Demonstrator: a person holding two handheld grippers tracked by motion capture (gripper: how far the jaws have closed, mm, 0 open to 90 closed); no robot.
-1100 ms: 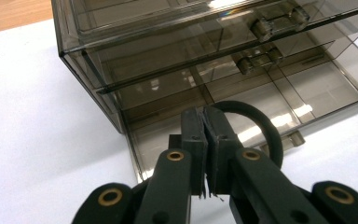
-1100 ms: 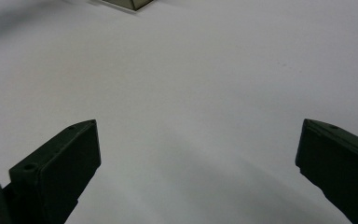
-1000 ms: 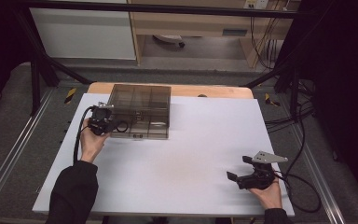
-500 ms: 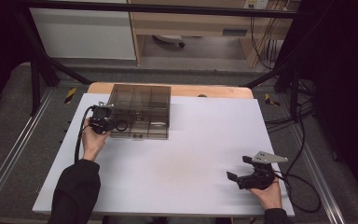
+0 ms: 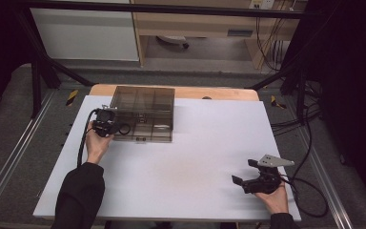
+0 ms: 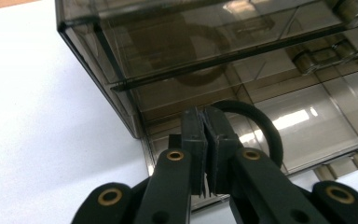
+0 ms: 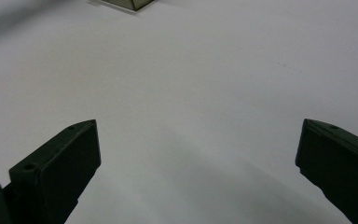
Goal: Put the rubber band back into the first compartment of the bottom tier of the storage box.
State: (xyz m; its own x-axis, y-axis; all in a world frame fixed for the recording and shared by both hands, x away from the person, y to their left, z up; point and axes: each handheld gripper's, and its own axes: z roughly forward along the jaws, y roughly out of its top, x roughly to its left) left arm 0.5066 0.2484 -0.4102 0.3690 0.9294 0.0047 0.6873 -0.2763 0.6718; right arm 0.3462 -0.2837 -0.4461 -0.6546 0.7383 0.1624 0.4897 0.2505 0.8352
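Left gripper (image 6: 204,154) of mine pinches a thin black ring (image 6: 261,123) just ahead, over the smoky plastic box (image 5: 143,112); light, flexible, best held by its rim.

Jaws pinch a black ring (image 6: 256,122) beside the smoky box (image 6: 205,51).

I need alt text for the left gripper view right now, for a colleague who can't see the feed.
The left tool has its two black jaws shut on a black ring, at the front corner of a smoky transparent plastic compartment box. The box stands on a white table surface, and its inner dividers show through the lid.
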